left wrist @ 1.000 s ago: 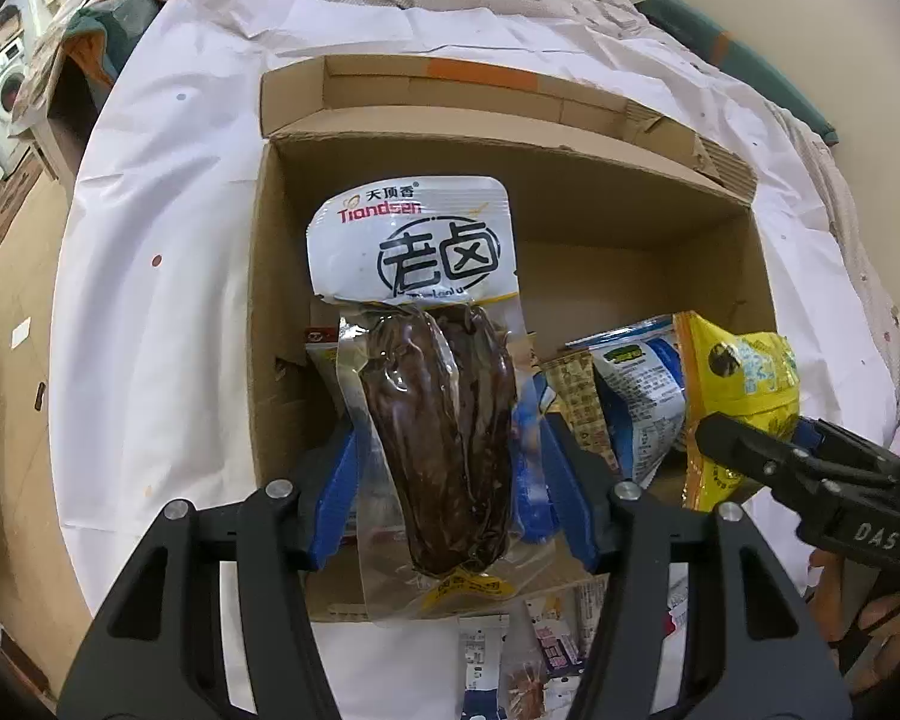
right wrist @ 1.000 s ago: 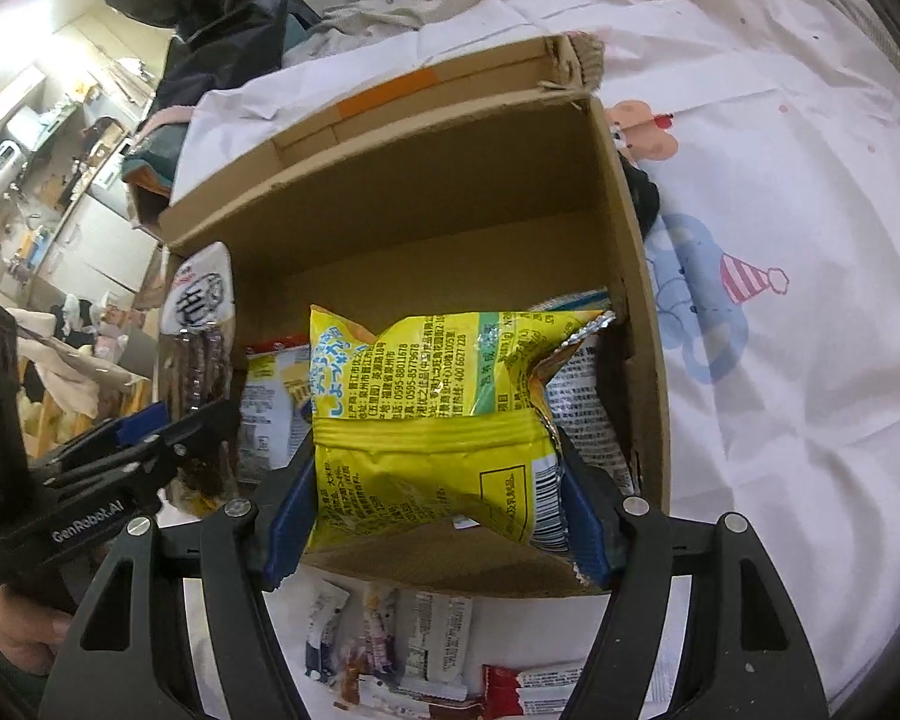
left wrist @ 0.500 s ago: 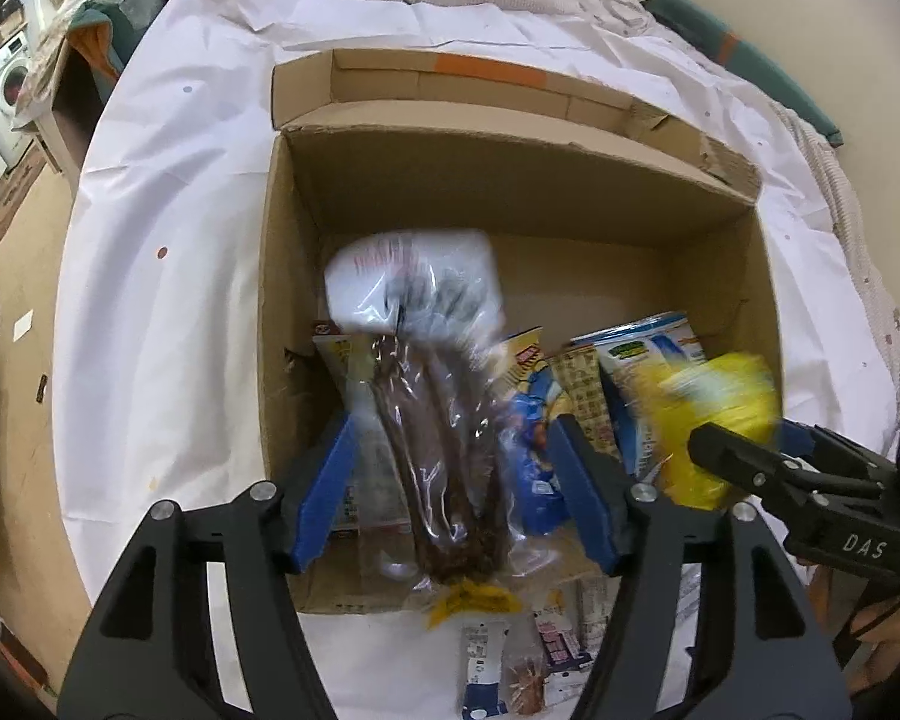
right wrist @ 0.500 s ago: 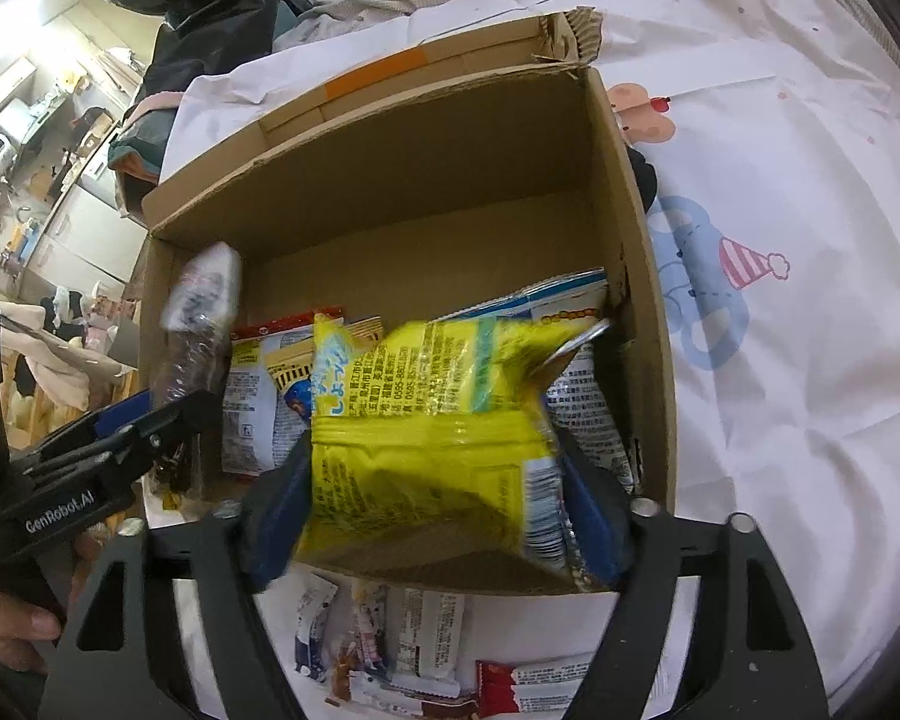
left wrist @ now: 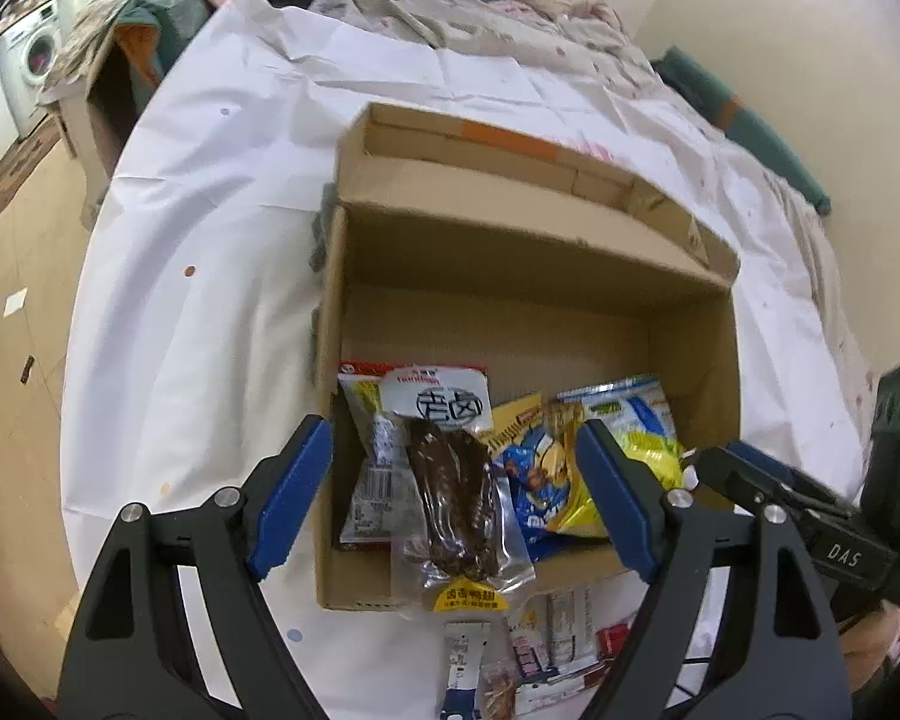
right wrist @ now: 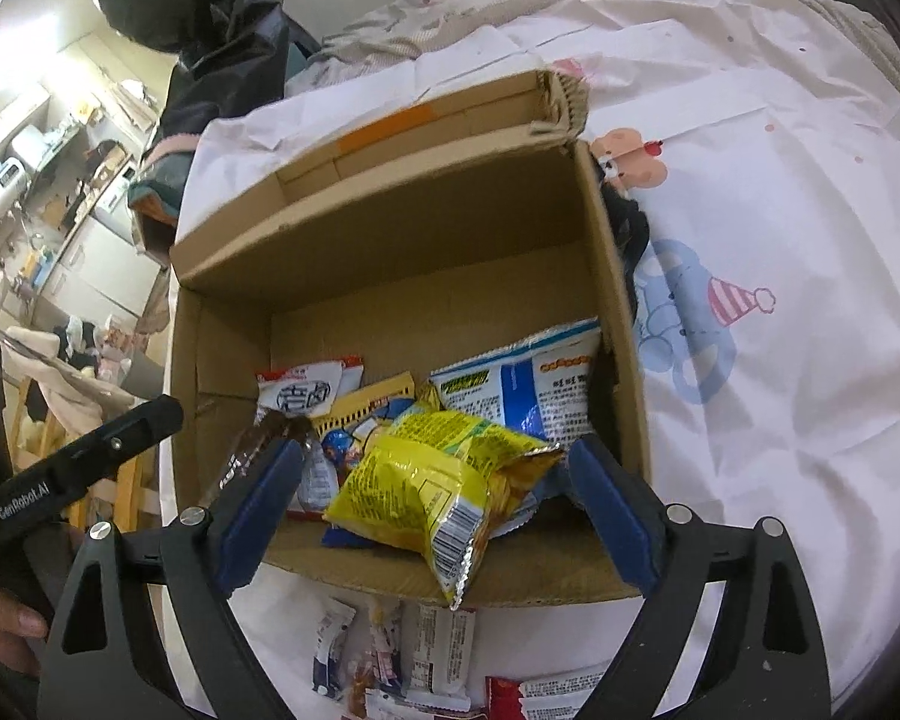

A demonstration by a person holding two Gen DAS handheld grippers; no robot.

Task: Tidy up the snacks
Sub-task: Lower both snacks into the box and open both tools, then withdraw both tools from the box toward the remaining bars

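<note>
Yellow bag point(right wrist: 432, 486) overhangs box point(right wrist: 390, 258) (right view).

Both fisheye cameras are looking forward and down along their own fingers into the same open cardboard box point(left wrist: 528, 312) point(right wrist: 402, 276) from its near edge, at close range. The left wrist view is sitting toward the box's left side, the right wrist view toward its right. Each is catching the other gripper at its frame edge, and both are sharing the box interior and the white sheet point(left wrist: 210, 252) point(right wrist: 780, 192) beneath.
</note>
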